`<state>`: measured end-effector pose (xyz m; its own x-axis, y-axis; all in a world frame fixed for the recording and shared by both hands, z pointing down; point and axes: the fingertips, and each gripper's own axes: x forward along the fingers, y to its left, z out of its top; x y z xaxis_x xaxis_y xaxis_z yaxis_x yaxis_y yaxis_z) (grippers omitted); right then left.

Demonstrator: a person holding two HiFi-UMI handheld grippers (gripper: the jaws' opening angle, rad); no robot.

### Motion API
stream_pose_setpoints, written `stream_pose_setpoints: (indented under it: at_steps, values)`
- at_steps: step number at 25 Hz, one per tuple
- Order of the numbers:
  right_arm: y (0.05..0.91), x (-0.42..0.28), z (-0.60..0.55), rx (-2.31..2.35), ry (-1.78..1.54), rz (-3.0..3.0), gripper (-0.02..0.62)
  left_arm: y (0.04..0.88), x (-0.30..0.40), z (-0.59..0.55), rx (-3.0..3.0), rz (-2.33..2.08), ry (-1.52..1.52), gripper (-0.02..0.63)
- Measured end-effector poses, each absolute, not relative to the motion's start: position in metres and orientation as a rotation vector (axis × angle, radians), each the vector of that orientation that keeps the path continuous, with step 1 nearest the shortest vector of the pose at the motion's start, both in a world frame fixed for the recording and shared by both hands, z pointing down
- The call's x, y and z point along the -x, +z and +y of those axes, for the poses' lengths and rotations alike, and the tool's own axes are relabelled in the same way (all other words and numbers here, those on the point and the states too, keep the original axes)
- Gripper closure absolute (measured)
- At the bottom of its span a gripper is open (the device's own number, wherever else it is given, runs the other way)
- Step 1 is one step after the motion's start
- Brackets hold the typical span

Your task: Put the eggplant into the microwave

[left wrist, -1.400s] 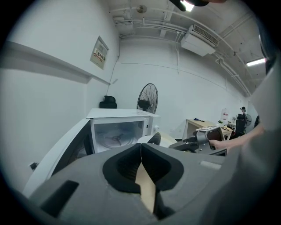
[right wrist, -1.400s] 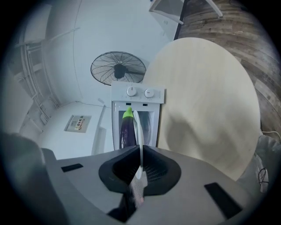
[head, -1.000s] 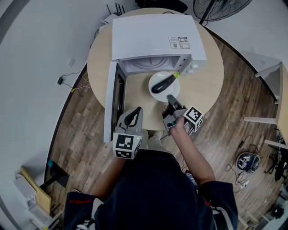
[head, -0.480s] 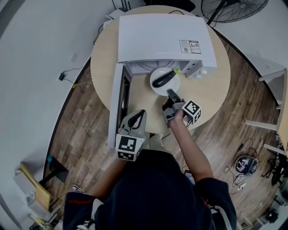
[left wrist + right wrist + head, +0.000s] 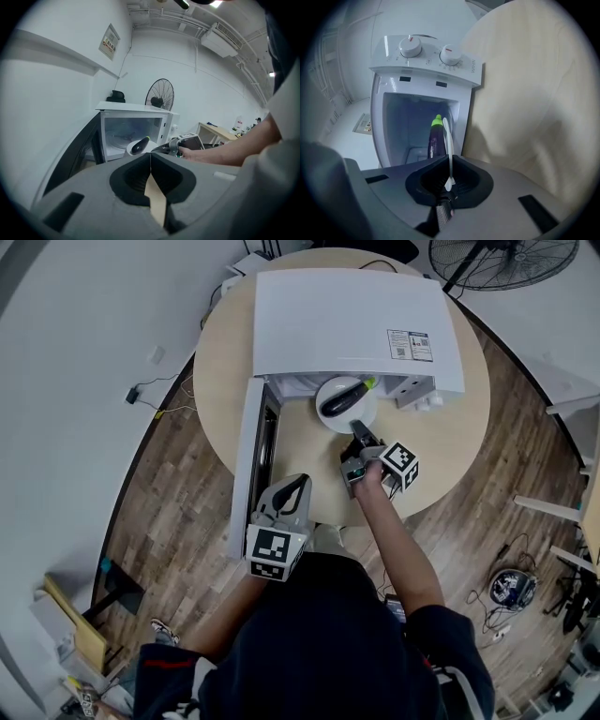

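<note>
A dark purple eggplant (image 5: 343, 397) with a green stem lies on a small white plate (image 5: 332, 418). The plate sits at the mouth of the white microwave (image 5: 347, 320), whose door (image 5: 251, 465) stands open to the left. My right gripper (image 5: 358, 429) is shut on the plate's near rim (image 5: 447, 140), and the eggplant (image 5: 436, 140) shows just beyond its jaws with the oven cavity behind it. My left gripper (image 5: 302, 482) hovers at the table's near edge, shut and holding nothing. In the left gripper view the eggplant (image 5: 139, 146) and the right gripper (image 5: 171, 146) appear in front of the microwave (image 5: 136, 124).
The microwave stands on a round pale wooden table (image 5: 441, 446). Its open door juts out past the table's left side, close to my left gripper. A floor fan (image 5: 502, 259) stands behind at the right. Cables and a small device (image 5: 514, 587) lie on the wooden floor.
My right gripper has carried the plate with the eggplant away from me, from the table in front of the microwave up to its opening. The left gripper has stayed near the table edge.
</note>
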<state>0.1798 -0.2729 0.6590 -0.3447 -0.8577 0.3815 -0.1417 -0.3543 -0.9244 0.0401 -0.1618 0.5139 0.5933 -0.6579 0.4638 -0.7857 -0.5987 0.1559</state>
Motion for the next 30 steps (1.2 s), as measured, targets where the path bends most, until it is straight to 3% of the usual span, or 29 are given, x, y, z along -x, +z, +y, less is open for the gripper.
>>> stream_pose_setpoints:
  at_steps: [30]
  values:
    - [0.677, -0.175, -0.348, 1.354, -1.752, 1.276, 0.575, 0.531, -0.042, -0.183, -2.423, -1.150, 0.520, 0.589]
